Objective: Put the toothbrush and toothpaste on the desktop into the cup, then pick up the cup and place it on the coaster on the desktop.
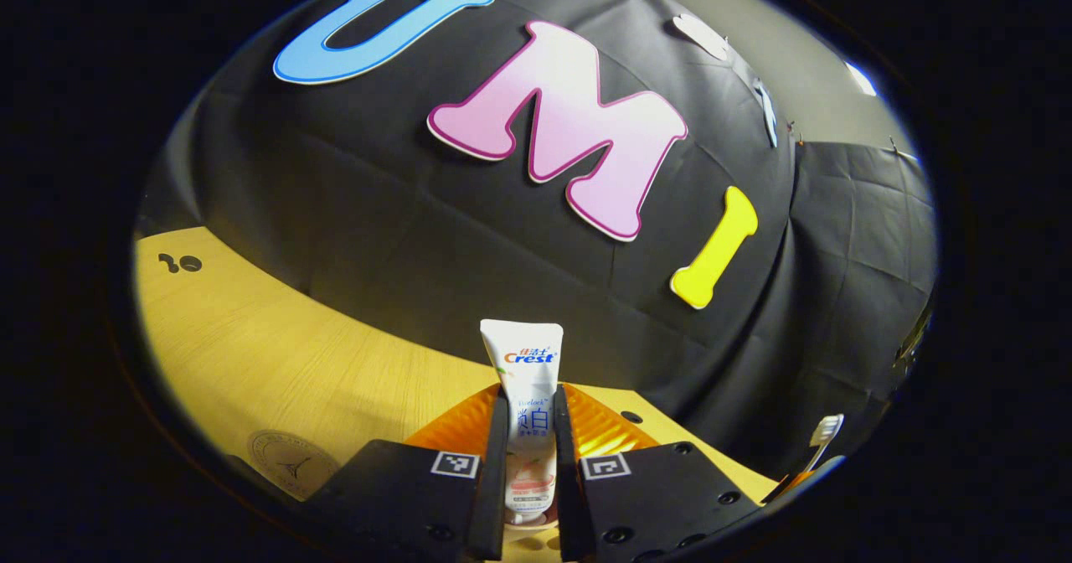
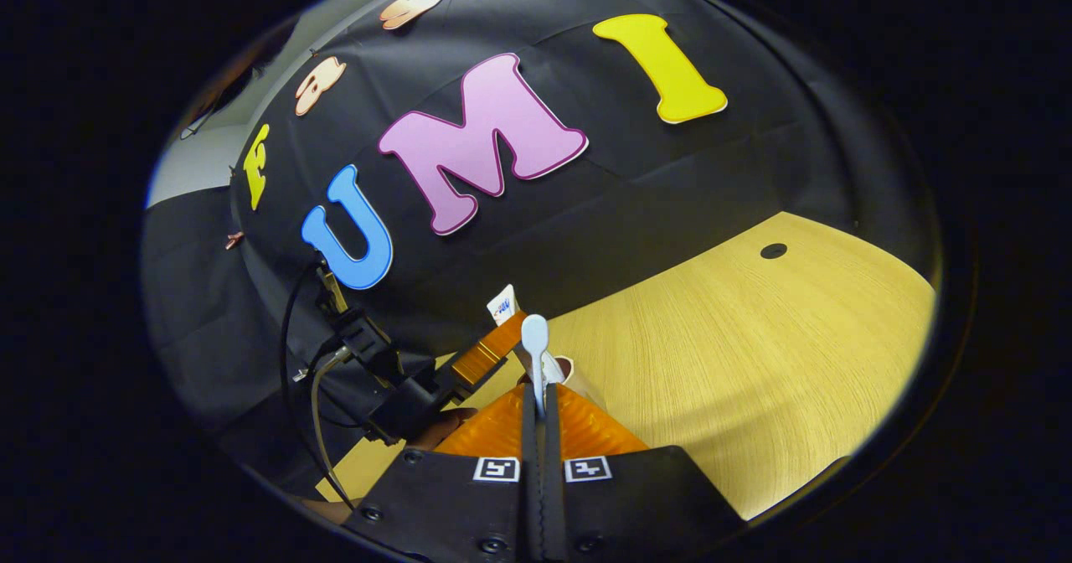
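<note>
Left gripper [image 1: 530,429]: closed on the toothpaste [image 1: 523,395], both fingers pressed against the tube's sides. Tube stands upright between them, crimped end up, cap end low over a pale round rim that is partly hidden by the fingers; whether that rim is the cup cannot be told from the left gripper view.

Right gripper [image 2: 541,395]: closed on the toothbrush [image 2: 536,353], fingers nearly together on the thin handle, brush head pointing up and away from the camera. Just beyond the toothbrush, a rounded pale cup [image 2: 563,370] rim shows on the desk [image 2: 754,353], largely masked by the toothbrush and the fingers.

Toothbrush, in the left gripper view [image 1: 825,433]: head seen at the lower right edge, bristles up, close beside the toothpaste hold.

Left gripper, in the right gripper view [image 2: 494,341]: seen to the left and slightly beyond, with the toothpaste [image 2: 502,305] top sticking up from it, cables trailing behind it, and part of the holding hand [image 2: 440,429] below.

Coaster [image 1: 289,462]: round, printed disc lying flat on the desk at lower left in the left gripper view, well apart from the toothpaste.

Desk: light wood grain, with small dark holes [image 1: 180,263] near its far edge. Black cloth wall [image 1: 377,211] stands directly behind.
</note>
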The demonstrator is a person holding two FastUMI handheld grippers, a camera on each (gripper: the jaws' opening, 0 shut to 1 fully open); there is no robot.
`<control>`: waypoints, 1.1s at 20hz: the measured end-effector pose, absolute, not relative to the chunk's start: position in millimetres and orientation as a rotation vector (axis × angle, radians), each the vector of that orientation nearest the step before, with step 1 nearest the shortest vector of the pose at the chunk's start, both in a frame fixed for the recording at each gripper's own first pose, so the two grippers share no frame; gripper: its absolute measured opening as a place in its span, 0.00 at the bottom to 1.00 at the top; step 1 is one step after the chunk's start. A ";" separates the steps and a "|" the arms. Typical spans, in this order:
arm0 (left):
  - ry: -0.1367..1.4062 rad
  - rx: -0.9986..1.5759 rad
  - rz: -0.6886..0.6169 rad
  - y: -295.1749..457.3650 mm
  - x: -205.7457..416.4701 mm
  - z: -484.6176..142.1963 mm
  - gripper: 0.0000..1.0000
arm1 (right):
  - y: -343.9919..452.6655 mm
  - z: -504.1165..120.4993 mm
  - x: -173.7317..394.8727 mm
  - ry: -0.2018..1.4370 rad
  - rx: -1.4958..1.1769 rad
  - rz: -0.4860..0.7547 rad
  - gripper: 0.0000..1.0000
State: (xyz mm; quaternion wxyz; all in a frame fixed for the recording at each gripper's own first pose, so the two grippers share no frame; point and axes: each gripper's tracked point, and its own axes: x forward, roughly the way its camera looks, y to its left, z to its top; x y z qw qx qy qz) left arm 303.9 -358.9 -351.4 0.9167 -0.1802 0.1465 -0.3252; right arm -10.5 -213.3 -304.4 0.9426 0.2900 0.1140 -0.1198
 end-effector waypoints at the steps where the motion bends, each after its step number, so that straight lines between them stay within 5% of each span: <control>1: 0.311 -0.359 -0.675 -359.9 299.6 -355.6 0.31 | -214.7 -304.1 -10.2 0.230 0.592 -0.245 0.05; 6: 0.322 -0.304 -0.688 -355.1 282.2 -364.7 0.47 | -221.2 -296.6 -3.6 0.200 0.608 -0.256 0.05; 7: 0.304 -0.299 -0.691 -352.0 280.1 -357.0 0.58 | -222.8 -293.4 -1.1 0.193 0.602 -0.256 0.05; 8: 0.292 -0.289 -0.698 -349.6 278.2 -350.7 0.54 | -224.4 -289.6 1.7 0.185 0.595 -0.258 0.05; 9: 0.286 -0.276 -0.698 -345.9 275.7 -347.0 0.65 | -226.5 -284.6 5.1 0.173 0.591 -0.257 0.05; 12: 0.270 -0.272 -0.673 -323.7 266.3 -333.6 0.64 | -232.4 -265.8 20.2 0.119 0.578 -0.253 0.05; 13: 0.266 -0.280 -0.661 -313.9 261.3 -330.8 0.74 | -235.3 -259.6 27.2 0.101 0.575 -0.250 0.05; 14: 0.265 -0.285 -0.650 -303.2 256.0 -328.0 0.66 | -237.9 -253.5 34.2 0.080 0.571 -0.247 0.05; 22: 0.381 -0.293 -0.545 -229.2 202.6 -351.5 0.67 | -253.8 -242.2 94.8 -0.010 0.526 -0.234 0.05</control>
